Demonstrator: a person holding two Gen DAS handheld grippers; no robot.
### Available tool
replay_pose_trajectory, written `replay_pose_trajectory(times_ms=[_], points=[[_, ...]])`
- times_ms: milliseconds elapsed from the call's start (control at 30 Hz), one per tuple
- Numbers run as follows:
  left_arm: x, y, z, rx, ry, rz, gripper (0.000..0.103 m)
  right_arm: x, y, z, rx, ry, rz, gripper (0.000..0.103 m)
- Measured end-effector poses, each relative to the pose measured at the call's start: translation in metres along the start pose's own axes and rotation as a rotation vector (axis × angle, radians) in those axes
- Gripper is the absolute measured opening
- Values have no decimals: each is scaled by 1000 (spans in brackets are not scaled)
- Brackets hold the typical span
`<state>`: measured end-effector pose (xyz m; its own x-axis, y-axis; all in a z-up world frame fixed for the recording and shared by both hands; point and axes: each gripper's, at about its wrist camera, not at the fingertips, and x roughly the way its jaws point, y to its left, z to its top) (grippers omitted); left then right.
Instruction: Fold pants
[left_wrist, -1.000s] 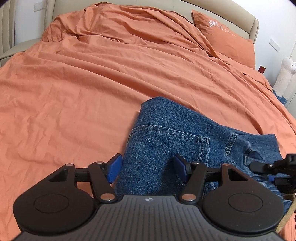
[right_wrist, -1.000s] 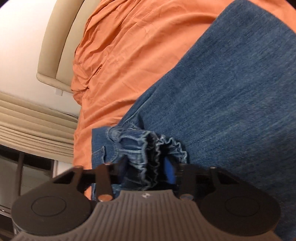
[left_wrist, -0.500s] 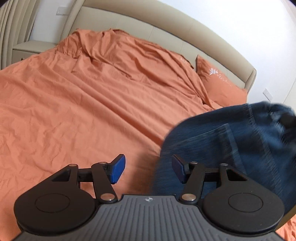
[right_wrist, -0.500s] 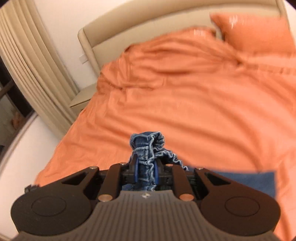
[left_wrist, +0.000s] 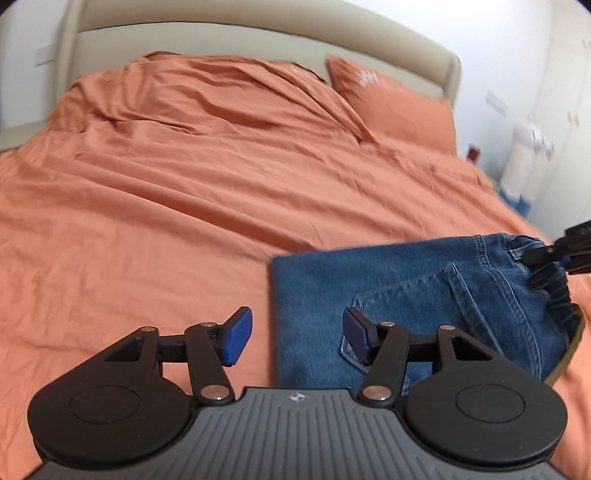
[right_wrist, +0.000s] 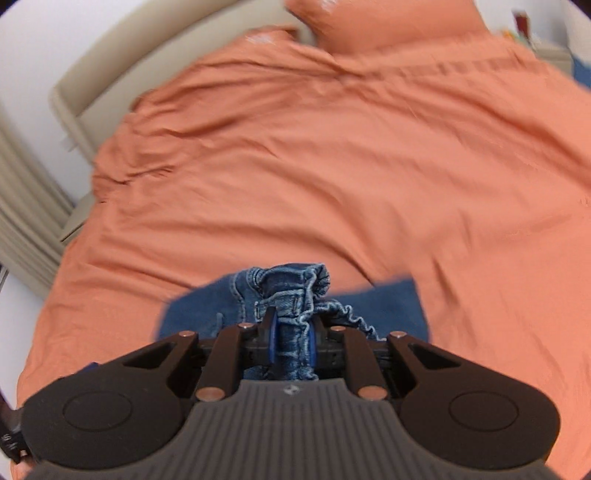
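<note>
My right gripper (right_wrist: 291, 341) is clamped on the gathered waistband of the blue jeans (left_wrist: 424, 295), which lie folded on the orange bedspread (left_wrist: 184, 206), well short of the pillow (left_wrist: 391, 107). My left gripper (left_wrist: 297, 338) is spread and empty over the jeans' left edge.

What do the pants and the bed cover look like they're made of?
Pants: blue denim by the look, matte, with a twill-like grain, pale contrast stitching, a patch pocket and a gathered elastic waistband.
Bed cover: thin woven fabric, probably cotton, matte orange, with many fine creases and soft folds. The fibre itself cannot be told.
</note>
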<state>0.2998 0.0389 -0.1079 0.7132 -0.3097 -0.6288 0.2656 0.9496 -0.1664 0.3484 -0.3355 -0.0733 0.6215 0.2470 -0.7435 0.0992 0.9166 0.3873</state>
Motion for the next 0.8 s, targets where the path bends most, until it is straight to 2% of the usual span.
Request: replay_pose_trajectory(times_ms=[167, 333, 467, 533, 633, 800], points=[[31, -17, -14, 100, 77, 32, 67, 36, -53, -13, 79, 15, 31, 11], [50, -19, -23, 122, 122, 29, 67, 64, -77, -17, 106, 35, 54, 11], [53, -16, -22, 120, 126, 21, 69, 72, -91, -24, 146, 33, 73, 14], [50, -14, -20, 114, 125, 22, 69, 68, -88, -27, 144, 19, 63, 18], [40, -19, -18, 139, 113, 39, 69, 49, -79, -29, 135, -11, 42, 32], [9, -35, -20, 242, 113, 45, 69, -16, -77, -49, 129, -134, 14, 34]])
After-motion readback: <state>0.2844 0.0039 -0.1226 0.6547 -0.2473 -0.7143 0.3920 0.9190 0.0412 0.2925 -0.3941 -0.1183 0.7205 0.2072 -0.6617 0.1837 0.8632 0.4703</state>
